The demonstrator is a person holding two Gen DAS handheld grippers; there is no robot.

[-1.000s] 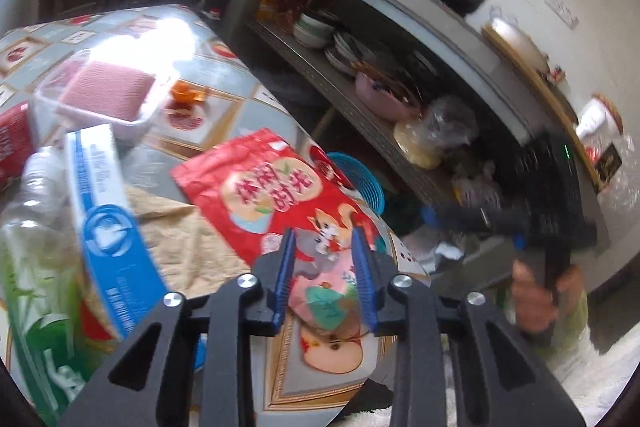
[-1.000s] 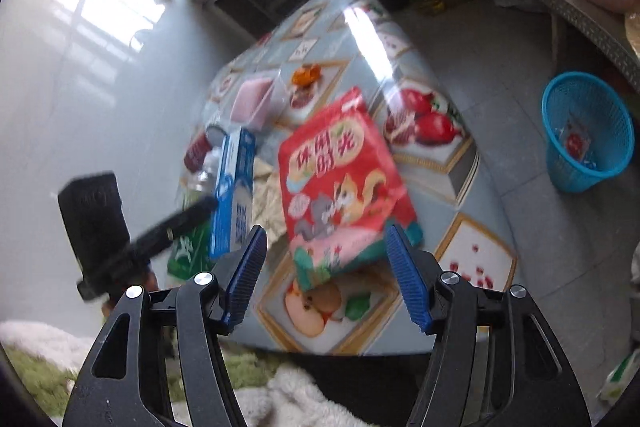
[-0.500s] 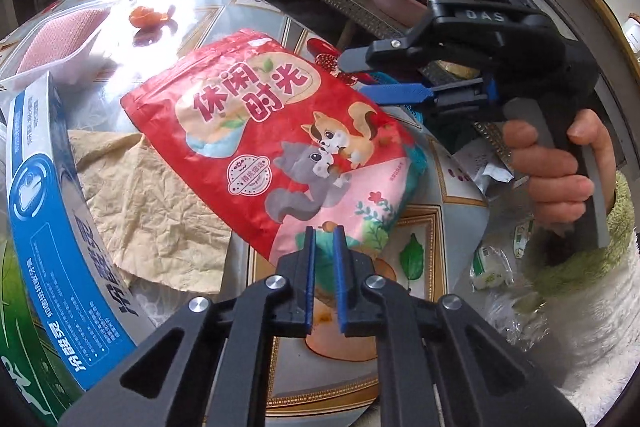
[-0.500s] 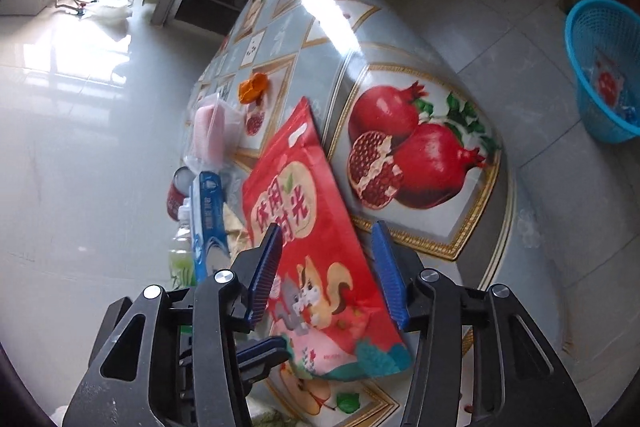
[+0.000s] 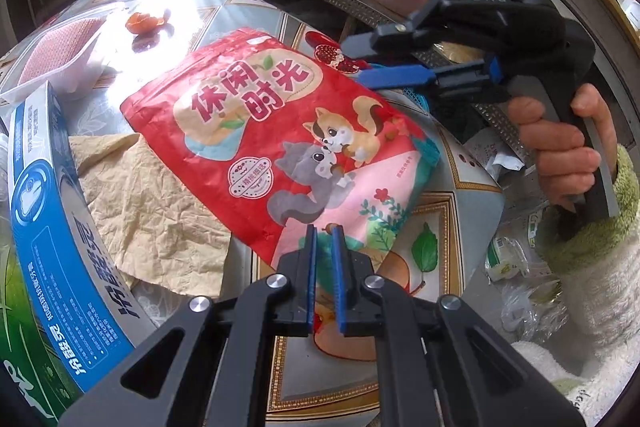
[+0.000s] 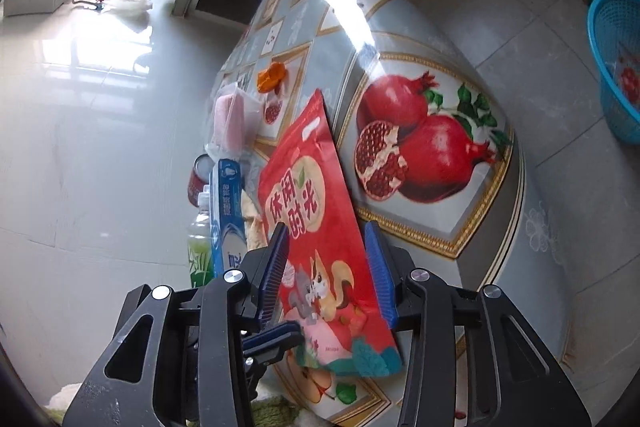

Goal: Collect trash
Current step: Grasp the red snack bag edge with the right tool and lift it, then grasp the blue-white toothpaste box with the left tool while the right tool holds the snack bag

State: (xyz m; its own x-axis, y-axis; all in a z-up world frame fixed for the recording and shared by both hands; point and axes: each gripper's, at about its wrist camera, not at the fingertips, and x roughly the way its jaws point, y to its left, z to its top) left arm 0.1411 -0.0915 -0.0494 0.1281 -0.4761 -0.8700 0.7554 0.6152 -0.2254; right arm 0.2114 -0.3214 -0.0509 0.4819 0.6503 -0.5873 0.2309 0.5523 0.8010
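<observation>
Left wrist view: the red snack bag (image 5: 280,131) lies flat on the bench (image 5: 460,163), partly over crumpled brown paper (image 5: 152,203), with its long axis running from the far-left corner to the near-right corner. The left claw (image 5: 323,231) sits at the bag's near short edge; its jaws are all but closed, and the bag's lower hem appears to lie at or between the tips, though a firm pinch cannot be confirmed. The right claw (image 6: 328,259) reaches in from the bag's right side. In the right wrist view its jaws straddle the bag's width near the squirrel print and are closing, with the bag between the pads but not yet pressed. Judgement: both claws stand at the bag's near end, so the lift depends on the grips along that short edge. A blue basket (image 6: 616,67) stands on the floor, well apart.
</observation>
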